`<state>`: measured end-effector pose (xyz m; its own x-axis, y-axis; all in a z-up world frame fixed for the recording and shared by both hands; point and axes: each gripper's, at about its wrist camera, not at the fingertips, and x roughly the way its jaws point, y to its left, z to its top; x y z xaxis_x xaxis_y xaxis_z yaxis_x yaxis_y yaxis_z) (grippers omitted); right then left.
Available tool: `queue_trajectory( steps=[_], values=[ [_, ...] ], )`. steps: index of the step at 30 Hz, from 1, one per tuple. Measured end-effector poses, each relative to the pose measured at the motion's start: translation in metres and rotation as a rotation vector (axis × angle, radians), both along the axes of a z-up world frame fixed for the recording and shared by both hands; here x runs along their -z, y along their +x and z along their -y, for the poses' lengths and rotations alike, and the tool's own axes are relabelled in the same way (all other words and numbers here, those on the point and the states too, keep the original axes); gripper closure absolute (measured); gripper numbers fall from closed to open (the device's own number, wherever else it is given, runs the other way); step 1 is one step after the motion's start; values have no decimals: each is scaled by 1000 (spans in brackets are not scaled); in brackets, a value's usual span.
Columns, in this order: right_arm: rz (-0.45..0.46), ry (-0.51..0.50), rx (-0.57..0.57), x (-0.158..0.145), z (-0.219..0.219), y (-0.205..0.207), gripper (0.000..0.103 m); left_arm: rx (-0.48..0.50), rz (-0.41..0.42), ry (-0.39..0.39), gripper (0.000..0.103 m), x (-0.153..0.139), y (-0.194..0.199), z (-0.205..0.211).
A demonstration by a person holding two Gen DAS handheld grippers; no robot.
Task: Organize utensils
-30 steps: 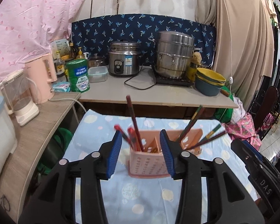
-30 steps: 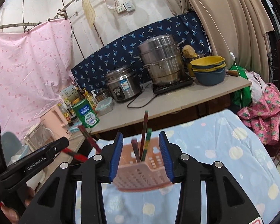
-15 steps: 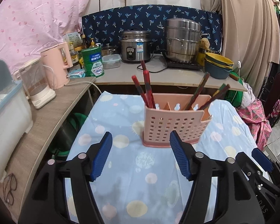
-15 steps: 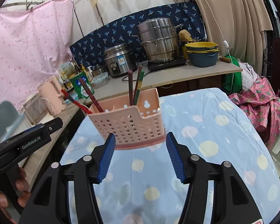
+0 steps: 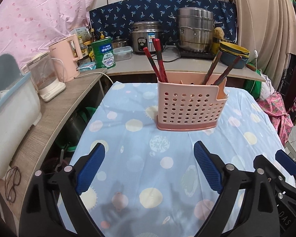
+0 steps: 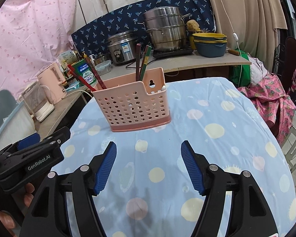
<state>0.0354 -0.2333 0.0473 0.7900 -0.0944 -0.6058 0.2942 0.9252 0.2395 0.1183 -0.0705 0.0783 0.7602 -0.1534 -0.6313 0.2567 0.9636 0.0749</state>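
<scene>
Pink perforated plastic caddy (image 5: 189, 106) stands upright, holding slender lacquered chopsticks (image 5: 157, 59).

The left gripper (image 5: 149, 165), a black plastic clamp with ribbed blue pads on its two fingers, points forward and somewhat downward. Its jaws have just been opening and now stand wide apart, with nothing between the pads. The right gripper (image 6: 148, 165), of the same black and blue build, is angled down in the same way; its jaws have also just been opening and are spread, a little less wide than the left pair, and are likewise empty. The two grippers sit side by side, close together, each showing at the edge of the other's wrist view. Bare fingers (image 6: 27, 194) of the person's left hand curl around the left gripper's black body.
</scene>
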Motion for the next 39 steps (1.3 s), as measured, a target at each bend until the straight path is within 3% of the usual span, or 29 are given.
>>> queue_trajectory(
  steps=[9, 16, 19, 39],
  values=[
    [-20, -15, 5, 2, -6, -6, 19, -8, -14, 17, 9, 7, -7, -5],
    [-29, -33, 12, 5, -8, -7, 17, -15, -33, 34, 7, 14, -8, -6],
    [-35, -29, 9, 6, -8, -6, 6, -25, -45, 41, 7, 18, -6, -7],
    [-53, -63, 27, 9, -10, -5, 7, -43, -47, 52, 7, 21, -6, -11]
  ],
)
